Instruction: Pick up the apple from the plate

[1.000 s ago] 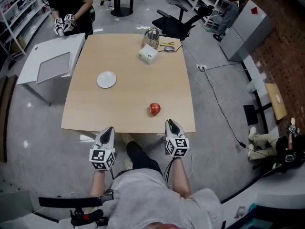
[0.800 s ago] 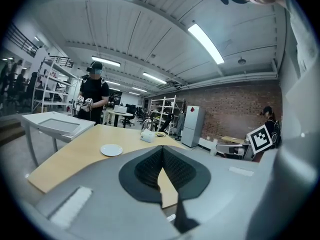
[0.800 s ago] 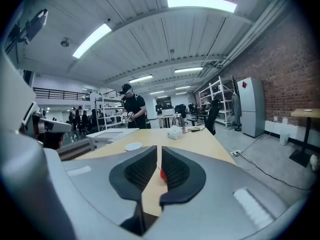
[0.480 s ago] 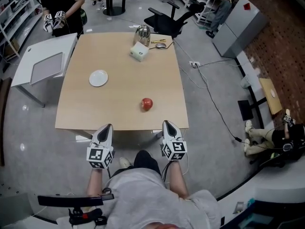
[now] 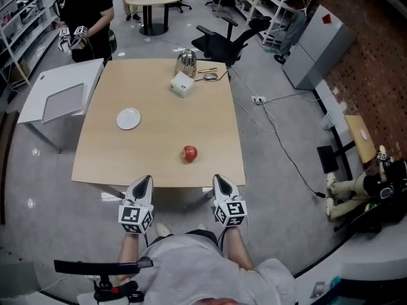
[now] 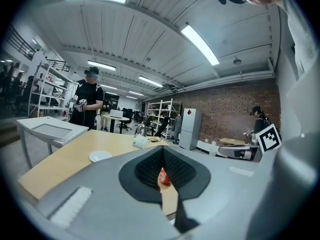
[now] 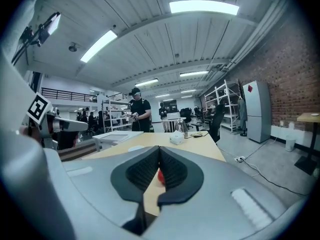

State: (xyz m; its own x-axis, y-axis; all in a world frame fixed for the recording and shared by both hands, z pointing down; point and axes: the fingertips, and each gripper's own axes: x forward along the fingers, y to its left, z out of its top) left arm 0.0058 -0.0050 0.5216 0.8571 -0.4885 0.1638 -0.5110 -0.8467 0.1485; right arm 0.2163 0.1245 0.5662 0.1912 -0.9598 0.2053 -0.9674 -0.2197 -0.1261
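A red apple (image 5: 189, 153) lies on the bare wooden table (image 5: 114, 157), near its front edge, not on the plate. The white plate (image 5: 128, 118) stands empty, further back to the left. My left gripper (image 5: 145, 182) and right gripper (image 5: 218, 180) hover side by side just before the table's front edge, both shut and holding nothing. The apple (image 6: 164, 176) shows far off through the gap under the closed tips of the left gripper (image 6: 162, 149), with the plate (image 6: 100, 156) to its left. Past the right gripper (image 7: 159, 148) the apple (image 7: 160, 175) shows too.
A white box (image 5: 182, 84) and a metal kettle (image 5: 186, 62) stand at the table's far edge. A white side table (image 5: 60, 97) adjoins on the left, with a person (image 5: 86, 11) behind it. An office chair (image 5: 222, 40) stands beyond; cables (image 5: 280, 145) run over the floor at right.
The head view has shifted, so the table sits further left and lower. Both grippers have crept up to the table's front edge. Apple and plate have stayed in place.
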